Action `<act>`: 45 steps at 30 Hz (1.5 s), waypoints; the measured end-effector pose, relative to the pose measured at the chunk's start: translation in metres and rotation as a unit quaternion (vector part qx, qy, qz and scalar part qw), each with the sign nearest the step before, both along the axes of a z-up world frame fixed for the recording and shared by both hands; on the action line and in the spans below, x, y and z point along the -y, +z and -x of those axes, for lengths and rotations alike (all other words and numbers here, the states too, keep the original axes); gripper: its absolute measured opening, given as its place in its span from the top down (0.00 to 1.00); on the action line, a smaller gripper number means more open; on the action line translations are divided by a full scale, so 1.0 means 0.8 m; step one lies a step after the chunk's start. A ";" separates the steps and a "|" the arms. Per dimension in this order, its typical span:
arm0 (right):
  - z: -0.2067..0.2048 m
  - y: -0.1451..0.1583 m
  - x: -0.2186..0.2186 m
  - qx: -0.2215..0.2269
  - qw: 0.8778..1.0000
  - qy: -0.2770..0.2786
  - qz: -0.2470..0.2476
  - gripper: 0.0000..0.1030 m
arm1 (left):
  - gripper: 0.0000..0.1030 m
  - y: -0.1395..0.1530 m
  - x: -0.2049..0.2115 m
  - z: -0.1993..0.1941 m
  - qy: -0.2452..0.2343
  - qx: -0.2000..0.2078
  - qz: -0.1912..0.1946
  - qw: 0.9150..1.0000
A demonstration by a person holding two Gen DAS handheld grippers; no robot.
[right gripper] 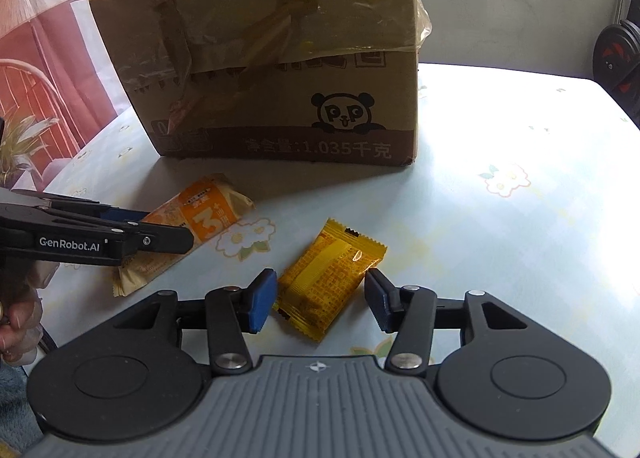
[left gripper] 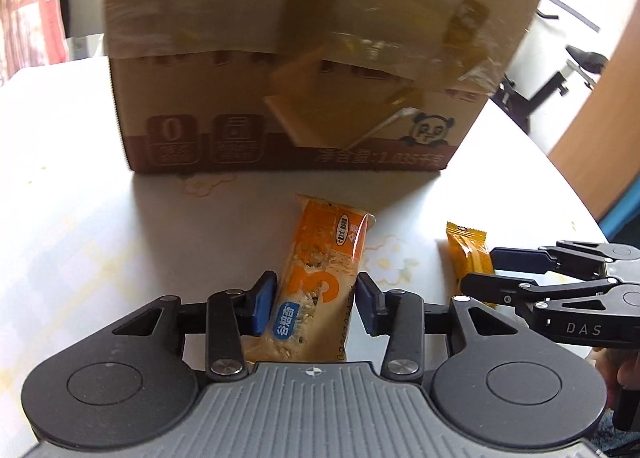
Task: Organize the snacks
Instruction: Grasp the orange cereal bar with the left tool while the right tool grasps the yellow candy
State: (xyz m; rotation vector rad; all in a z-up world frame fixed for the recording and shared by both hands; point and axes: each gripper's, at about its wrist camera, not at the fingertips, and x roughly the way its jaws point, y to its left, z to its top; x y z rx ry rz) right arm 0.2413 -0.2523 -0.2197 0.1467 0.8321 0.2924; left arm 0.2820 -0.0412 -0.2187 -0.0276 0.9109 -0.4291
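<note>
An orange cereal bar (left gripper: 320, 258) lies lengthwise between the blue pads of my left gripper (left gripper: 316, 304), which touch both of its long sides; the gripper is shut on it. From the right wrist view the bar (right gripper: 212, 213) rests on the flowered table (right gripper: 500, 238), with the left gripper (right gripper: 168, 227) reaching in from the left. A small yellow snack packet (right gripper: 328, 282) lies on the table between the pads of my right gripper (right gripper: 320, 302). That gripper stands open, and the right pad is clear of the packet. In the left wrist view the packet (left gripper: 468, 254) shows beside the right gripper (left gripper: 480, 272).
A taped cardboard box (left gripper: 280, 57) with a panda print (right gripper: 344, 111) stands just behind both snacks. The table's curved edge (left gripper: 560, 177) runs along the right. An exercise bike (left gripper: 560, 69) and a wooden panel (left gripper: 600, 117) stand beyond it. A hand (right gripper: 16, 322) holds the left gripper.
</note>
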 end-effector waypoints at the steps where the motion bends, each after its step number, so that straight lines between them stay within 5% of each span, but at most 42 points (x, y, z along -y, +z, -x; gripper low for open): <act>1: -0.001 -0.001 -0.002 0.001 1.000 0.002 0.002 0.46 | 0.56 0.000 -0.003 0.002 0.007 0.001 -0.001 1.000; 12: -0.019 -0.009 -0.030 0.037 0.998 0.033 0.029 0.36 | 0.57 -0.001 -0.002 0.011 0.032 0.012 -0.011 0.999; 21: -0.006 -0.021 -0.042 0.082 0.994 0.039 0.066 0.39 | 0.56 -0.002 -0.006 0.019 0.034 0.017 -0.009 0.999; 33: 0.002 -0.020 -0.038 0.087 0.994 0.041 0.053 0.39 | 0.56 -0.005 -0.005 0.022 0.031 0.030 -0.012 0.999; 38: 0.005 -0.019 -0.031 0.089 0.995 0.028 0.040 0.57 | 0.46 -0.005 0.006 0.023 0.019 0.041 -0.031 0.999; 45: 0.008 -0.018 -0.030 0.090 0.995 0.029 0.036 0.60 | 0.47 -0.007 0.016 0.020 0.012 0.055 -0.054 0.997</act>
